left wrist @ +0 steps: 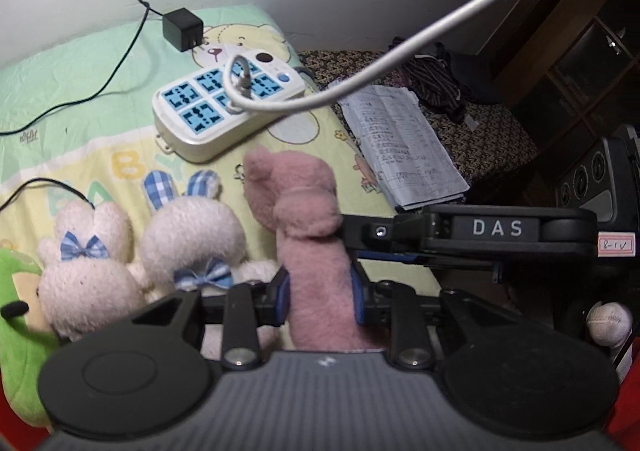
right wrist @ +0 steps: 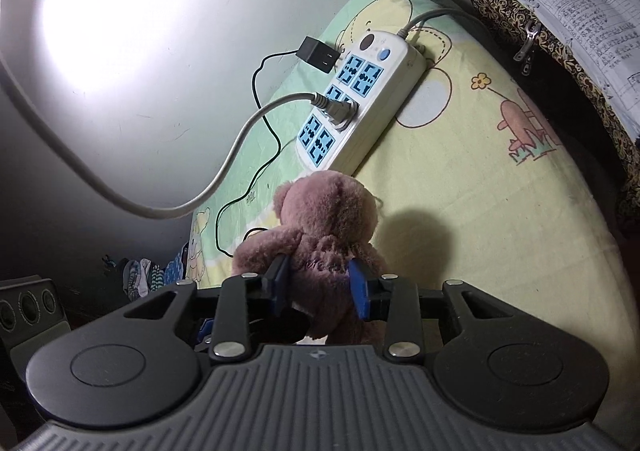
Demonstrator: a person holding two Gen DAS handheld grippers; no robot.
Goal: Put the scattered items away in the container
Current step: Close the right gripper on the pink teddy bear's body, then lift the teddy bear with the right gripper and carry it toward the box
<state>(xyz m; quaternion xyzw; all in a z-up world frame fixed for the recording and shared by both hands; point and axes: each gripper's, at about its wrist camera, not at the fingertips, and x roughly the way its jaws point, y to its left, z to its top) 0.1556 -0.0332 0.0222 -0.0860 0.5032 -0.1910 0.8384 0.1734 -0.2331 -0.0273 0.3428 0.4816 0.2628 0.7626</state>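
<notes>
Pastel cartoon bedding [left wrist: 100,63] covers the bed, which stands against a pale wall. Near its far edge lies a white power strip [left wrist: 224,107] with blue sockets, a grey plug and a black adapter [left wrist: 182,29] beside it. At the near edge, two cream plush rabbits [left wrist: 120,259] with blue checked bows lie side by side, touching a green plush toy [left wrist: 20,331] at the left corner. The left claw [left wrist: 320,299] is clenched on a pink plush toy [left wrist: 308,219], blue pads pressing its body. The right claw [right wrist: 320,287] grasps a brown-pink teddy bear [right wrist: 328,227] at the torso, raised over the bedding before the strip. Papers [left wrist: 404,147] rest on a patterned cushion beyond the right edge.
</notes>
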